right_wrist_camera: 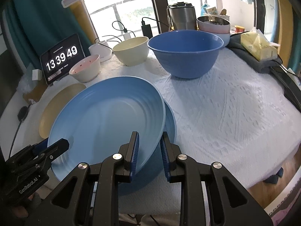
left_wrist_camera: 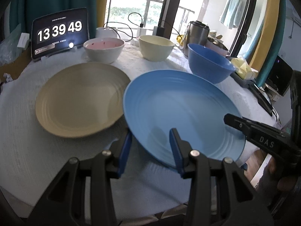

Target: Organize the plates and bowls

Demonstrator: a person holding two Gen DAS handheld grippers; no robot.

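Observation:
A large blue plate (left_wrist_camera: 178, 109) (right_wrist_camera: 105, 116) hangs tilted above the white tablecloth, held from both sides. My left gripper (left_wrist_camera: 150, 143) is shut on its near left rim, one pad on top and one below. My right gripper (right_wrist_camera: 149, 146) is shut on the opposite rim, and its black finger (left_wrist_camera: 233, 121) shows at the plate's right edge. A second blue rim (right_wrist_camera: 172, 120) shows just beneath the plate. A beige plate (left_wrist_camera: 80, 99) lies flat to its left. Behind stand a pink-lined bowl (left_wrist_camera: 103, 50), a cream bowl (left_wrist_camera: 156, 47) and a blue bowl (left_wrist_camera: 208, 64).
A tablet clock (left_wrist_camera: 60, 32) leans at the back left with cables and chargers beside it. A steel mug (right_wrist_camera: 181, 17), a metal dish and a yellow tissue pack (right_wrist_camera: 259, 45) crowd the back right. The table's near edge (right_wrist_camera: 272, 162) drops to the floor.

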